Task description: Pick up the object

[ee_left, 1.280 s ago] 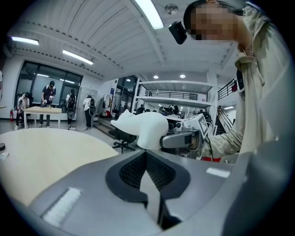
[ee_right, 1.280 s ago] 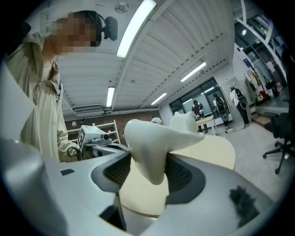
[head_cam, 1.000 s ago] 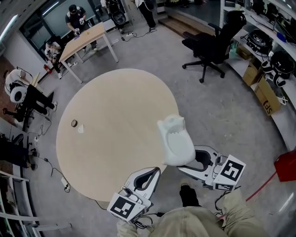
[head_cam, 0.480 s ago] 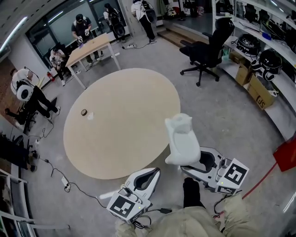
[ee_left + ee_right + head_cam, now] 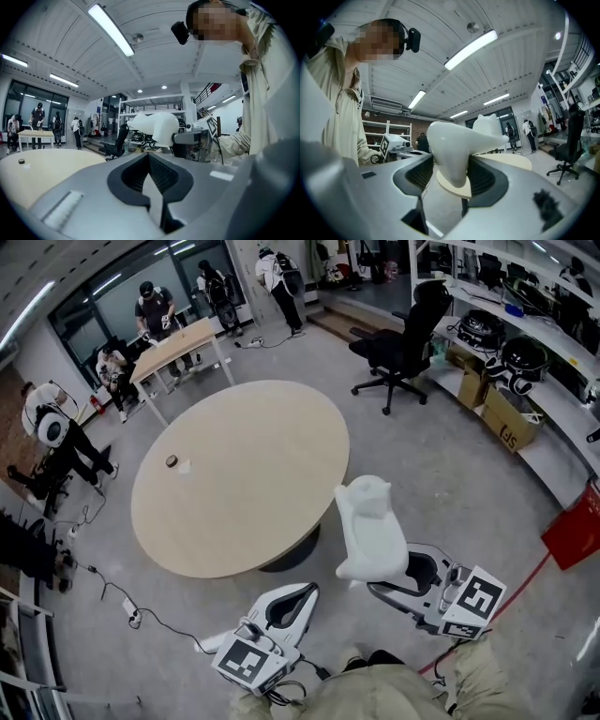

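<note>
No legible writing anywhere around my grippers.
The left cube (image 5: 246, 662) on my left gripper (image 5: 309, 591) and the right cube (image 5: 473, 601) on my right gripper (image 5: 375, 570) carry only black-and-white square patterns, with no letters or digits. A cardboard box (image 5: 511, 427) on the floor at the far right has dark print on its side, too small and skewed for me to read.

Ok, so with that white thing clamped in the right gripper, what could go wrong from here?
The right gripper clamps the white object by one end only, most of it sticking out, so it may pivot or slip. It hangs over the floor, off the table, so a slip likely means a hard drop. The left gripper gives no support.
</note>
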{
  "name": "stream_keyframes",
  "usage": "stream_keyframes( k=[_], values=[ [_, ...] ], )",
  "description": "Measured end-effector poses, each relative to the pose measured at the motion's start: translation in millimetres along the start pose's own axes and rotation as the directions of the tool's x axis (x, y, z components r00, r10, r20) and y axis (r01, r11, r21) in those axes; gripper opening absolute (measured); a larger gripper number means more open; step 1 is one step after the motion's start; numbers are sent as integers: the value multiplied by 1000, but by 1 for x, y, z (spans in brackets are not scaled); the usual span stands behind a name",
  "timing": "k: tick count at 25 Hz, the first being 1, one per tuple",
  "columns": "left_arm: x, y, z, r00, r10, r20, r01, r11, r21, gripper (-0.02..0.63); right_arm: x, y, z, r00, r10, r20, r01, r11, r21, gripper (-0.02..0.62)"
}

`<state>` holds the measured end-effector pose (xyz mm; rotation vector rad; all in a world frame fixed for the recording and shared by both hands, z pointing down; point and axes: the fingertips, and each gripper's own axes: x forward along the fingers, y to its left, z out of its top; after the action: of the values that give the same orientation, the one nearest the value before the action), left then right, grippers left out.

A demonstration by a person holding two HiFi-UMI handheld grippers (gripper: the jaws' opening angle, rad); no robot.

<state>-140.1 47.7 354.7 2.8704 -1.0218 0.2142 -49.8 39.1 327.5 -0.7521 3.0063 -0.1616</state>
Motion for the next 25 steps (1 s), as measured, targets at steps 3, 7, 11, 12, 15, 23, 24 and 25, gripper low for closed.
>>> stream_keyframes(
  k=[3,7,11,12,15,23,24,25],
  values=[
    [-3,-24,1,1000,-6,-11,6,1000,-9,5,-22,11,6,1000,-10,9,10,1000,-4,238],
    [-7,-54,5,1000,-2,2,2,1000,-11,5,-50,28,12,1000,-16,12,16,1000,-13,239],
    [-13,-92,5,1000,3,6,-2,1000,-16,5,-81,49,13,1000,-13,24,13,1000,-6,239],
    [-14,-103,3,1000,-1,-6,1,1000,-21,5,-89,54,12,1000,-14,24,14,1000,0,239],
    [-21,-127,-3,999,-1,-32,0,999,-32,5,-107,67,9,1000,-16,21,16,1000,9,239],
    [-31,-160,-8,999,3,-53,-5,999,-38,5,-135,86,16,998,-24,64,23,1000,14,239],
    [-29,-163,-6,999,-3,-51,1,999,-36,5,-138,87,19,997,-27,68,27,1000,9,238],
    [-28,-165,-4,999,-11,-48,9,999,-32,5,-140,88,21,997,-31,71,31,1000,5,239]
  ],
)
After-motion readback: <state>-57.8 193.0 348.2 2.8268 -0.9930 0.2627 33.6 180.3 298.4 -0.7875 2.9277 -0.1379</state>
